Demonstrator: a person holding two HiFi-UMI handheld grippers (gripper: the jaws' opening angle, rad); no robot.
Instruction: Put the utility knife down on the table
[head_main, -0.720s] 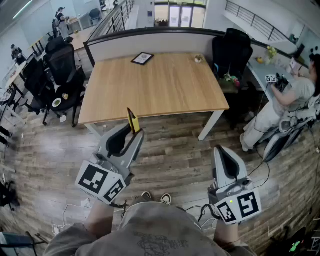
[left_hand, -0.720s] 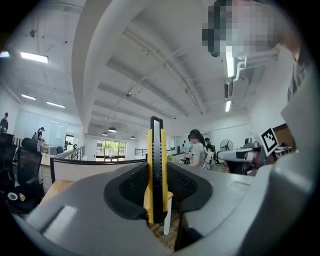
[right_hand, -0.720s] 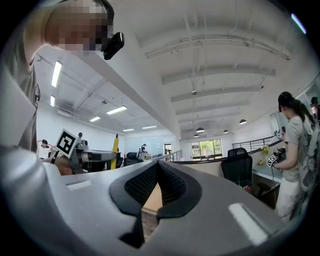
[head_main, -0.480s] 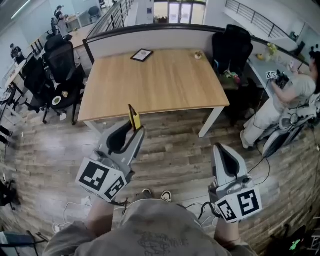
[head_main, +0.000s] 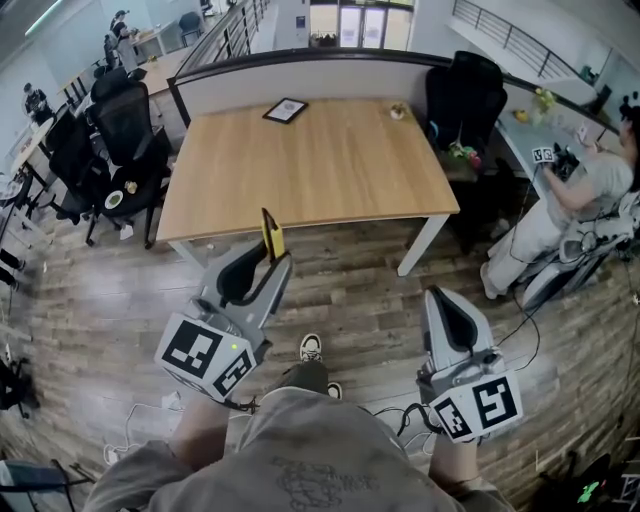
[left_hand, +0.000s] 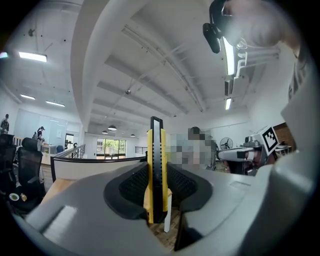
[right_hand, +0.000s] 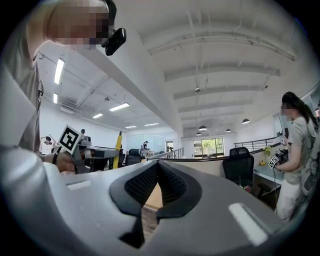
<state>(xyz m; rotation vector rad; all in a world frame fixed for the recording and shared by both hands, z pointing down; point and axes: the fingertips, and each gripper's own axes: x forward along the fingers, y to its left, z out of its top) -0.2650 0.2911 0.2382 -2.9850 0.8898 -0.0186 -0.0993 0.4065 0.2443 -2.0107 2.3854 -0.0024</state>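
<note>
A wood-plank floor (head_main: 350, 310) is seen from above, and a bare wooden table (head_main: 310, 170) is set against a low grey partition (head_main: 300, 85). A small dark-framed picture (head_main: 285, 111) is lying flat near the table's far edge, with a little pale object (head_main: 397, 114) well apart from it, further right along the same edge. A black office chair (head_main: 465, 100) is parked just past the table's right far corner. A seated person (head_main: 580, 200) is glimpsed at another desk on the right.

Down in front, both tools are held level, short of the table. The left gripper (head_main: 268, 262) is clamped on the utility knife (head_main: 270, 237). In the left gripper view its yellow-and-black body is squeezed upright between the ribbed pads (left_hand: 132, 182), and its slim top end is poking up well clear of them. So the knife is carried in the air, just before the table's near edge and not yet laid on the wood.

The right gripper (head_main: 448, 300) is held well apart, over the floor to the right. Its jaws are drawn together at the tips and nothing is caught between them. A shoe (head_main: 311, 347) is planted on the planks between the two grippers.
</note>
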